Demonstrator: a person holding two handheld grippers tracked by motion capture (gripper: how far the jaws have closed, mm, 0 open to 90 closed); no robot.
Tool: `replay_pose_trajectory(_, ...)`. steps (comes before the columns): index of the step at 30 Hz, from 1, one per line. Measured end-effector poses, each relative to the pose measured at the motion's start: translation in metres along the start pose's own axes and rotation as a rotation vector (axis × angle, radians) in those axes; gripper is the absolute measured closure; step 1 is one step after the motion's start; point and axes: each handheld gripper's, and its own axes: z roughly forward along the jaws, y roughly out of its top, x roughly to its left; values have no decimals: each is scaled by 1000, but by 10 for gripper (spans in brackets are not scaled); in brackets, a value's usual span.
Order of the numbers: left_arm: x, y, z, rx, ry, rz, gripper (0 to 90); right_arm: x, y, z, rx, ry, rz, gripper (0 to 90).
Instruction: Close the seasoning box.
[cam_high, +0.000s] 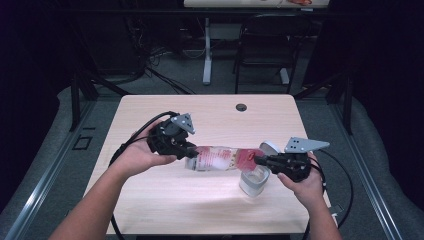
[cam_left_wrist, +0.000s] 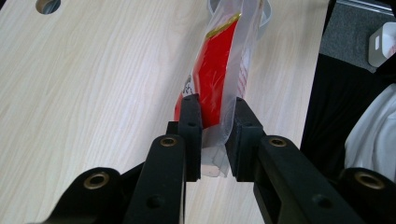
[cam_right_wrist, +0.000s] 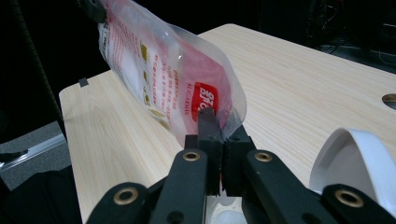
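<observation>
Pouch (cam_high: 220, 158) red-and-clear, held off the table (cam_high: 210, 110), long axis running left-right across it, between both grippers. Left gripper (cam_high: 186, 150) pinches one end, right gripper (cam_high: 259, 160) clamps the other, above container (cam_high: 254, 182).

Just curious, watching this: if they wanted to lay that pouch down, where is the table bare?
The far half of the table, up to the round hole, is bare, as is the near strip between the forearms. It is crowded at the right, where the pouch, the clear container and its white lid meet the right tongs.
</observation>
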Motion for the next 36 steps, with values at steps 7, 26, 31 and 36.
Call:
replay_pose_trajectory(7,0,3,-1,3,-2,4,779,-1,0,0,4,-7,1,888)
replay_pose_trajectory(26,0,12,-4,-11,0,13,778,-4,-3,-1,21,-28,-1,885)
replay_pose_trajectory(31,1,13,-4,-13,-4,12,778,-4,-3,-1,21,-29,-2,886)
replay_pose_trajectory(36,1,14,-4,-14,-2,14,778,-5,-4,-1,23,-30,1,887)
